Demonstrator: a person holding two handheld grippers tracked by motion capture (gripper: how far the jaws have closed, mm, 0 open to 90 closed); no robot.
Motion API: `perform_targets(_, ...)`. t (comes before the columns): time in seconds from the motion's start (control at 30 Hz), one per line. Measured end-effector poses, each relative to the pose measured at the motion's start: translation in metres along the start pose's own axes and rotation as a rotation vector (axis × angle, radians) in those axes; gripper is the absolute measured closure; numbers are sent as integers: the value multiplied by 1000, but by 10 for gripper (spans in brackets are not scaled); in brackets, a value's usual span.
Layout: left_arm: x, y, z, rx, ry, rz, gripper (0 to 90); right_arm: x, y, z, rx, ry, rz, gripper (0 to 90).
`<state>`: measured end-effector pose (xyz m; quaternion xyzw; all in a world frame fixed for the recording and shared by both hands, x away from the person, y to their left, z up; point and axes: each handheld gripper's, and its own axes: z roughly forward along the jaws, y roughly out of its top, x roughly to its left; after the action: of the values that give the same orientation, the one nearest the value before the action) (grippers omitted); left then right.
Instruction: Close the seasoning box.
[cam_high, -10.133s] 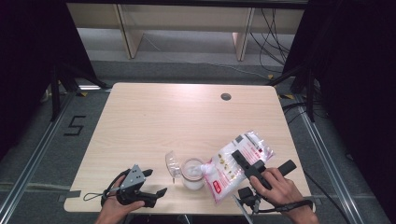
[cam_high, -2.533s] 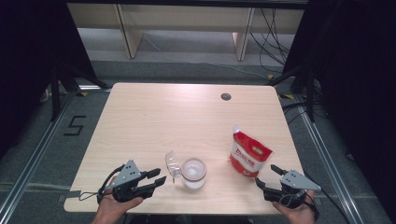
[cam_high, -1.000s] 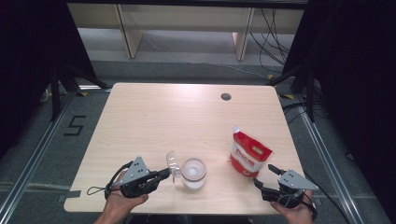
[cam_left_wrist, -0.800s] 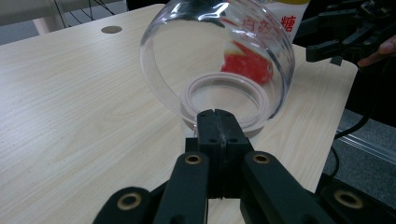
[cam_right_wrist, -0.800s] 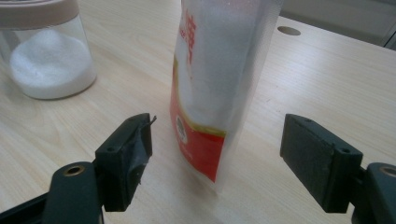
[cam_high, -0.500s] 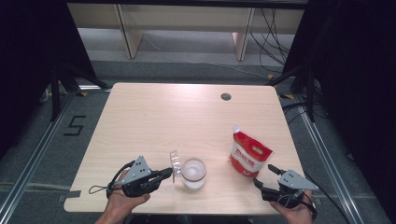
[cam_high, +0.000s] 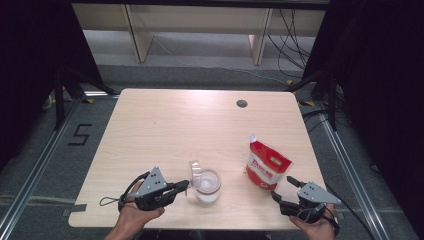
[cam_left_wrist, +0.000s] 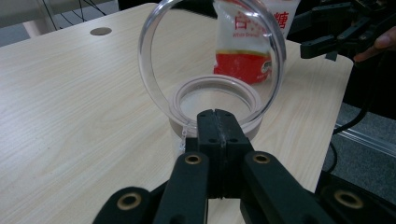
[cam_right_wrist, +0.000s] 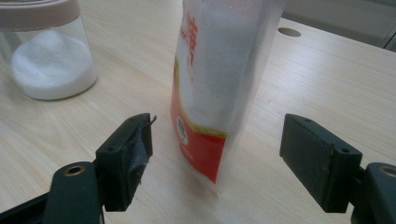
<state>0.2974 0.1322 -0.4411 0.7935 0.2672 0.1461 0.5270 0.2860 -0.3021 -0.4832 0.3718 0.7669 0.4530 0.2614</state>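
A clear jar with a pinkish rim holds white granules near the table's front edge. Its round clear lid stands upright on the jar's near side. My left gripper is shut, its tips against the lid's lower edge; whether they pinch it I cannot tell. A red-and-white sugar bag stands right of the jar. My right gripper is open just in front of the bag, one jaw on each side, touching nothing. The jar lies to its left.
The wooden table has a round cable hole near its far edge. Its right edge drops off just beyond the bag. Black stand legs and cables sit on the floor around the table.
My left gripper has crept right toward the jar, and the lid has swung from leaning back to upright. The right gripper and the bag stay put.
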Motion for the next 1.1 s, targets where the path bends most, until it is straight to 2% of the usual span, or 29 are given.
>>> perform_targets(0.03, 1, 0, 0, 2, -3, 13, 894, 0, 0, 0, 3, 3, 8, 260)
perform_targets(0.07, 1, 1, 1, -1, -7, 8, 894, -1, 0, 0, -5, 1, -6, 261)
perform_targets(0.1, 1, 1, 1, 0, -8, 10, 894, 1, 0, -1, 6, 3, 13, 261)
perform_targets(0.13, 2, 1, 1, -1, -10, 13, 893, 0, 0, 0, 0, 1, 0, 261)
perform_targets(0.2, 1, 2, 1, -6, -10, -1, 869, 0, 0, 0, 3, 2, 8, 260)
perform_targets(0.23, 0, 1, 0, -7, -2, -28, 834, 0, 0, -1, 3, 3, 9, 260)
perform_targets(0.27, 1, 1, -1, -8, -4, -37, 811, -2, 0, 0, -2, 7, -21, 260)
perform_targets(0.3, 3, 1, -1, -8, -11, -23, 779, -1, 0, 0, -3, 15, -5, 261)
perform_targets(0.37, 4, 0, -2, -7, -19, -62, 657, -1, 1, 0, -6, 16, -8, 261)
perform_targets(0.4, 5, 0, -2, -7, -20, -54, 639, -2, 1, 0, -4, 10, -12, 260)
perform_targets(0.43, 5, 0, -3, -9, -16, -71, 610, -2, 1, 1, -20, 5, -24, 260)
perform_targets(0.5, 6, -1, -3, -8, -26, -46, 535, -2, 1, 0, -18, 8, -12, 260)
perform_targets(0.57, 6, -2, -4, 5, -21, -53, 451, -2, 1, -1, -24, 1, -2, 260)
perform_targets(0.6, 7, -2, -4, 1, -30, -39, 406, -2, 1, -2, -20, 9, -6, 260)
perform_targets(0.63, 6, -3, -5, -1, -22, -54, 368, -2, 1, -1, -31, 9, 2, 260)
perform_targets(0.7, 7, -5, -6, 19, -4, -59, 317, -1, 1, -2, -29, 8, 28, 256)
perform_targets(0.73, 8, -5, -7, 22, -2, -51, 300, -3, 1, -1, -36, 11, 12, 256)
perform_targets(0.77, 8, -7, -8, 23, -1, -61, 287, -2, 2, -3, -20, 19, 35, 256)
perform_targets(0.83, 10, -8, -9, 33, 1, -43, 263, -2, 2, -4, -19, 15, 37, 254)
perform_targets(0.87, 10, -10, -10, 36, 7, -51, 251, 1, 2, -5, -20, 16, 68, 253)
perform_targets(0.9, 10, -11, -11, 41, 11, -49, 244, -2, 2, -4, -34, 20, 42, 250)
perform_targets(0.93, 12, -13, -11, 41, 11, -30, 238, -1, 2, -5, -38, 19, 46, 247)
perform_targets(0.97, 12, -14, -12, 47, 15, -33, 226, 0, 3, -6, -37, 21, 54, 244)
perform_targets(1.0, 12, -17, -12, 41, 14, -60, 217, -1, 2, -6, -41, 24, 45, 241)
perform_targets(1.03, 14, -18, -13, 51, 13, -37, 210, -1, 2, -6, -39, 26, 51, 237)
perform_targets(1.07, 13, -19, -13, 49, 19, -69, 199, -1, 2, -6, -40, 26, 51, 235)
perform_targets(1.1, 14, -20, -15, 59, 23, -59, 192, -1, 2, -6, -42, 28, 42, 231)
